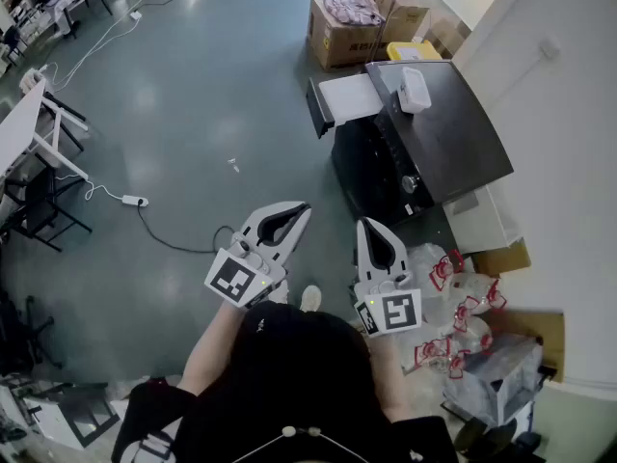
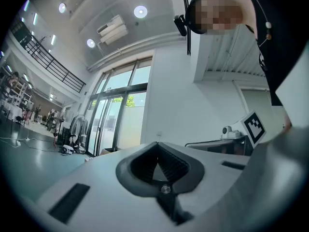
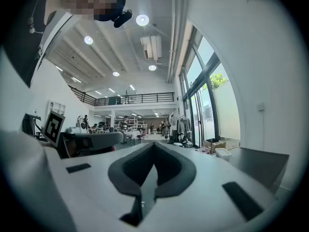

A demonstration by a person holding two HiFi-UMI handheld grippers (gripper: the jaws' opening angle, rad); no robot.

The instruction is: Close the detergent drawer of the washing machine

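The washing machine (image 1: 453, 128) stands at the upper right in the head view, dark top up and black front (image 1: 371, 177) facing left. Its detergent drawer (image 1: 345, 99) sticks out to the left, with a pale tray and a dark front panel. A white tub (image 1: 415, 90) rests on the machine's top. My left gripper (image 1: 301, 210) and right gripper (image 1: 368, 226) hang side by side above the floor, well short of the machine. Both are shut with nothing between the jaws. The left gripper view shows my left gripper (image 2: 157, 146) closed, and the right gripper view shows my right gripper (image 3: 153, 146) closed.
Cardboard boxes (image 1: 347, 22) and a yellow item (image 1: 413, 51) sit behind the drawer. Plastic bags (image 1: 453, 297) and a box lie at the lower right. A power strip (image 1: 135, 201) and cable cross the floor at left, near tables (image 1: 24, 133).
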